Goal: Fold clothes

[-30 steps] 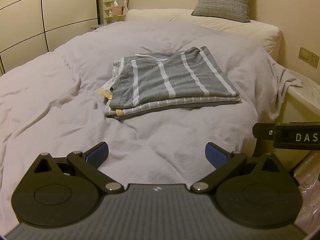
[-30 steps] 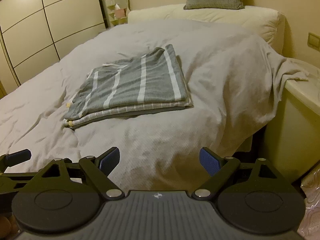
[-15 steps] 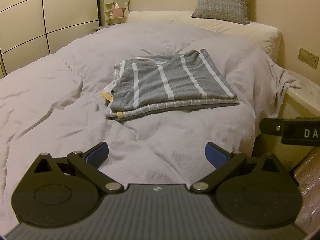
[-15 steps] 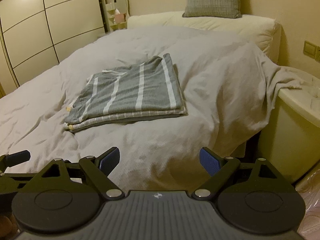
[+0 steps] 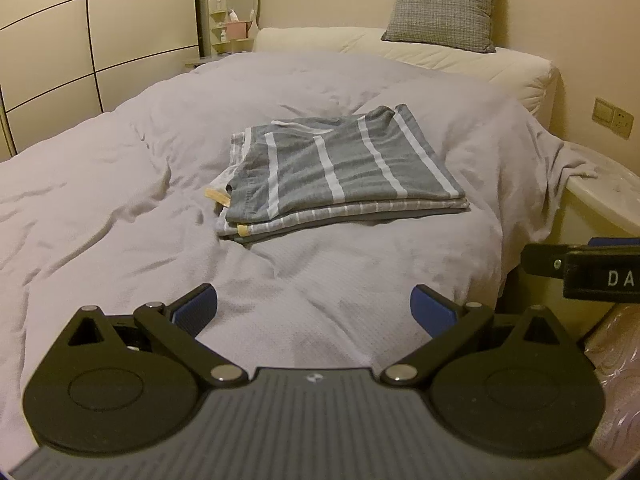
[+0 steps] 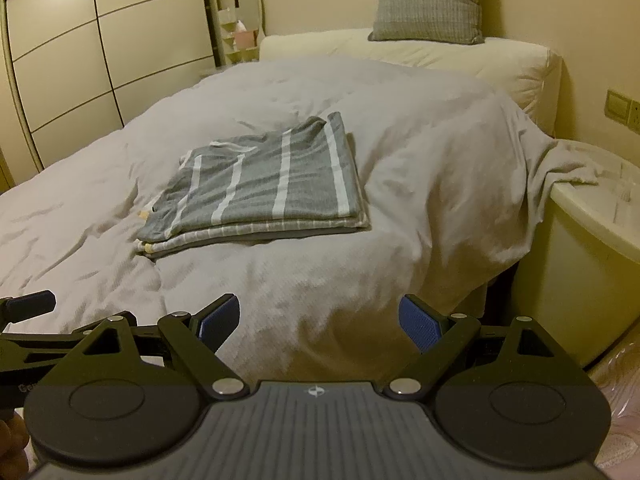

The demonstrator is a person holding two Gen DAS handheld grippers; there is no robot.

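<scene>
A folded stack of grey clothes with white stripes (image 5: 340,176) (image 6: 264,196) lies flat on the bed's pale cover (image 5: 120,200) (image 6: 420,152). My left gripper (image 5: 314,312) hangs open near the bed's front edge, well short of the stack, with nothing between its blue pads. My right gripper (image 6: 320,320) is open too, empty, at the bed's front right corner. The right gripper's black body (image 5: 588,272) shows at the right edge of the left wrist view, and part of the left one (image 6: 28,304) shows at the left edge of the right wrist view.
A grey cushion (image 5: 444,0) leans on the cream headboard pad (image 5: 480,64). A wardrobe (image 5: 80,40) lines the left wall, with a small mirror shelf (image 5: 236,20) beside it. A white bedside cabinet (image 6: 592,248) stands right of the bed, the cover draped onto it.
Both grippers have drawn back and risen slightly from the bed, so the folded stack looks smaller and farther. Both stay open. The stack has not moved.
</scene>
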